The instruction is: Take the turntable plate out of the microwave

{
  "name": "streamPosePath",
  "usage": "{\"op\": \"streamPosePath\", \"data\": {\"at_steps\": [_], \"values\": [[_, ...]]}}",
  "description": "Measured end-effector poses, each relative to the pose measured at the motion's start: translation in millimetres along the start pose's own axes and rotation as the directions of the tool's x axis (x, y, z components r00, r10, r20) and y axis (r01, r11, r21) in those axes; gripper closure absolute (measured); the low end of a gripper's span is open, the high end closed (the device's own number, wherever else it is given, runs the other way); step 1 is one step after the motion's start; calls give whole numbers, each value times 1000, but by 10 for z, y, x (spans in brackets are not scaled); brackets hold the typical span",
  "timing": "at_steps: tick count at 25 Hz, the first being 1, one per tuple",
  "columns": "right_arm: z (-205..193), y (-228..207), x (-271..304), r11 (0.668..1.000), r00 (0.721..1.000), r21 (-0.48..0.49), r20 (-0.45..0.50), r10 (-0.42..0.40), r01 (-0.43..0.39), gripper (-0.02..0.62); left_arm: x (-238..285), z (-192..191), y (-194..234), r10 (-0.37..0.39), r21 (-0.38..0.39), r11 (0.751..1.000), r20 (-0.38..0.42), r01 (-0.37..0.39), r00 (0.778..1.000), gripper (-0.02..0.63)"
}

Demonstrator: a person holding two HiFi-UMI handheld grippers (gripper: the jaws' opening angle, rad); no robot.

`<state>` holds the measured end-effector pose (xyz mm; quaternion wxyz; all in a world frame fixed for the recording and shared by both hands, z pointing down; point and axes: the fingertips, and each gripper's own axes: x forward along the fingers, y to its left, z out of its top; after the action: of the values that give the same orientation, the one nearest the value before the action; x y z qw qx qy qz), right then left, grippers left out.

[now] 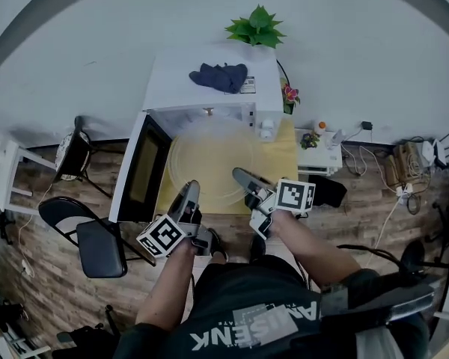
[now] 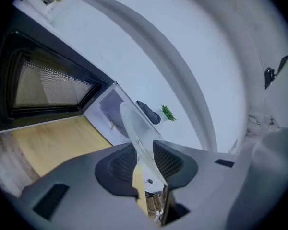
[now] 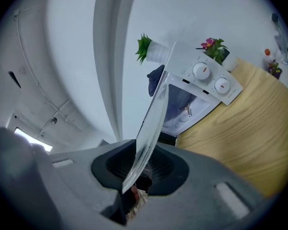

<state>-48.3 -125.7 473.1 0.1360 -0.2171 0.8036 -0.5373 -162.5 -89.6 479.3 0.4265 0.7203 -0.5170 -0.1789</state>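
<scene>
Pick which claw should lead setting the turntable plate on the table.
Right, marginally: both hold the turntable plate, but the right claw is nearer bare table; the left claw is beside the open microwave door.

The microwave (image 1: 202, 58) is white, its door (image 1: 144, 172) black-framed; the cloth (image 1: 219, 77) is dark blue, the plant (image 1: 256, 27) bright green. The turntable plate (image 1: 209, 159) is clear glass, the counter (image 1: 284, 155) pale yellow wood-grain. The left gripper (image 1: 190, 193) and right gripper (image 1: 241, 175) carry black-and-white square markers; their fingers (image 2: 119, 163) are dark grey, mesh-patterned.
</scene>
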Motion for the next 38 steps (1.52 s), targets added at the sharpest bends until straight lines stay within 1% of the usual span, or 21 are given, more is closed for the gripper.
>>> {"op": "streamPosePath", "data": {"at_steps": [4,6,8,11,14,15,17,18,19,22,23,24,25,26,28,30,32,33,34,36,38], "values": [[44,212,-28,999,999,-13,-14,29,-29,525,-123,65,-196,0,5,1000,23,0,1000,500],[-1,307,-28,999,999,1,-20,37,-37,523,-225,111,-240,10,15,1000,9,-10,1000,500],[-65,391,-53,999,999,23,-16,44,-44,525,-351,162,-275,26,54,998,-15,-26,1000,500],[-91,510,-40,999,999,7,5,52,-52,524,-441,256,-348,-1,92,996,-40,4,999,502],[-162,606,35,999,998,5,20,54,-54,523,-523,333,-341,-29,68,997,-52,33,998,502],[-179,630,57,999,998,7,22,51,-52,523,-552,371,-317,-22,81,996,-57,26,998,502],[-188,673,82,999,999,0,24,41,-41,523,-599,446,-258,6,134,991,-74,4,997,502],[-193,693,85,999,999,-7,25,33,-33,523,-612,461,-250,7,147,989,-84,6,996,502],[-201,715,88,1000,999,-11,27,28,-27,523,-624,467,-260,-4,144,989,-91,17,996,502],[-203,779,111,999,999,-14,38,30,-29,523,-633,495,-336,-53,105,992,-96,63,994,502],[-194,796,121,999,998,-15,44,33,-33,523,-632,526,-353,-57,119,991,-101,69,993,502],[-180,816,137,999,998,-18,48,38,-38,523,-635,574,-360,-51,149,987,-107,67,993,502],[-165,843,157,999,998,-23,51,45,-44,522,-645,626,-360,-41,179,982,-110,60,993,502],[-156,873,174,998,997,-29,52,50,-49,522,-658,660,-355,-31,194,980,-109,52,994,502],[-157,911,168,998,997,-38,52,50,-48,522,-671,652,-360,-31,178,983,-106,50,994,502],[-147,910,158,998,998,-42,54,43,-41,522,-645,628,-393,-56,147,987,-104,71,993,502],[-110,913,194,998,998,-48,56,41,-39,520,-617,691,-393,-48,175,982,-106,66,993,502],[-97,916,217,998,997,-50,57,42,-39,520,-606,715,-391,-50,177,982,-105,68,993,502],[-94,916,233,998,997,-50,58,42,-39,520,-594,711,-396,-64,154,985,-103,79,993,502],[-99,907,240,998,998,-50,58,36,-33,520,-569,661,-414,-102,80,991,-99,110,990,502],[-104,902,253,998,998,-61,53,27,-24,517,-566,654,-399,-104,63,992,-100,111,990,502]]}}
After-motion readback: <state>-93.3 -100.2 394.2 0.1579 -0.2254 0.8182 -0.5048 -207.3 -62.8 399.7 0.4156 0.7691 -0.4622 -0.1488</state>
